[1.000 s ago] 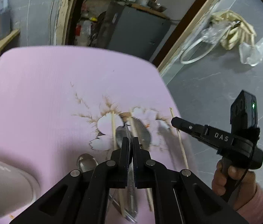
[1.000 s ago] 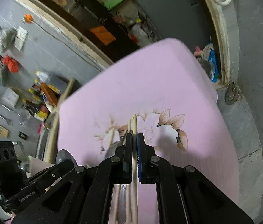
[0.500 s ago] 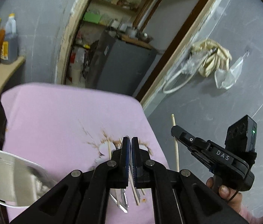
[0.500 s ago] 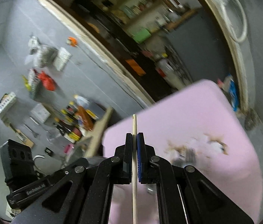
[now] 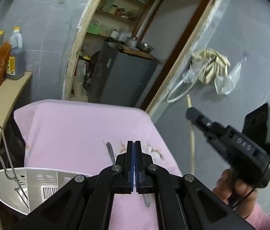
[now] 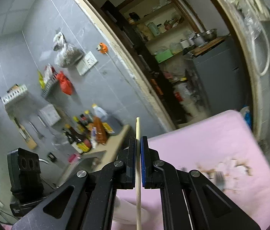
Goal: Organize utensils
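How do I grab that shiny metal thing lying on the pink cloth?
Probably by the slim bare stretch of the metal utensil, coming straight down from above. It lies flat and slanted on the pink cloth, so the fingers should straddle its narrow width, one on each long edge. The left gripper hangs right over it but is shut, so it must open first.

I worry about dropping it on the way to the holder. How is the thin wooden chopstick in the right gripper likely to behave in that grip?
The thin wooden chopstick looks stiff: it stays straight above and below the right gripper. It is probably light. Pinched at one spot between flat pads, the long, smooth stick may pivot or slide.
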`<state>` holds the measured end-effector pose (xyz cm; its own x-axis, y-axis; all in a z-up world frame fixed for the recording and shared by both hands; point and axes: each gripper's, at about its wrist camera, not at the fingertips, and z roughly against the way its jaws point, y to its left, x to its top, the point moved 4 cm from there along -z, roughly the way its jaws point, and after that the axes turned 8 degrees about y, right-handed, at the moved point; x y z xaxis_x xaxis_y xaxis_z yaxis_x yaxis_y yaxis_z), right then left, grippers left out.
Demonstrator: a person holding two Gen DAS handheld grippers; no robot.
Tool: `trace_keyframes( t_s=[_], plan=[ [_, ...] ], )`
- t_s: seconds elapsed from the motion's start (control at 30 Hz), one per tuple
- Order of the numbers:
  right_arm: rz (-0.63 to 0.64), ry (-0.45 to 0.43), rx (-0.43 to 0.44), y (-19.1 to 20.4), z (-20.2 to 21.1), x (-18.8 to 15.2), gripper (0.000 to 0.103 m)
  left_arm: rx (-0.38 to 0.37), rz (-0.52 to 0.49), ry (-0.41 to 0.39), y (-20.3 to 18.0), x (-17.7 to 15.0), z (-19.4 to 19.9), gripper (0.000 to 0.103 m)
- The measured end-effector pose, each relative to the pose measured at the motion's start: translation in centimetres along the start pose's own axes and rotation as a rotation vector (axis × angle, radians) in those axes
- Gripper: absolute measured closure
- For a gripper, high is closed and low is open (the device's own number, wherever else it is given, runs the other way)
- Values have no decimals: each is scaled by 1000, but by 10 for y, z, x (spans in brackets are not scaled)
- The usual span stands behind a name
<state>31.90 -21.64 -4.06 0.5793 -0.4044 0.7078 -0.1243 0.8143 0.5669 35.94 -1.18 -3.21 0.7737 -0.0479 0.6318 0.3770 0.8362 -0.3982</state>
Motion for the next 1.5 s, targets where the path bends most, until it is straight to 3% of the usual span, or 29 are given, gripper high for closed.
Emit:
trace_keyframes(
  t_s=[0.27,0.47,0.83,1.2,1.33,1.5],
  plan=[
    [-113,67,-114,-82,15,-31,99,-12,-37,116,-23,-20,-57,102],
    [-212,127,-141,-140,5,-52,99,78,-37,207,-32,-27,-118,101],
    [-254,240,-78,-202,-43,-73,99,289,-6,277,-5,-25,-209,101],
    [-265,272,-22,-227,-71,-69,99,371,-68,334,3,-15,-257,98],
    [-268,274,-20,-229,-73,-70,99,377,-79,357,3,-14,-259,72],
    [-272,282,-23,-231,-76,-72,99,351,-117,374,0,-16,-261,70]
  ],
)
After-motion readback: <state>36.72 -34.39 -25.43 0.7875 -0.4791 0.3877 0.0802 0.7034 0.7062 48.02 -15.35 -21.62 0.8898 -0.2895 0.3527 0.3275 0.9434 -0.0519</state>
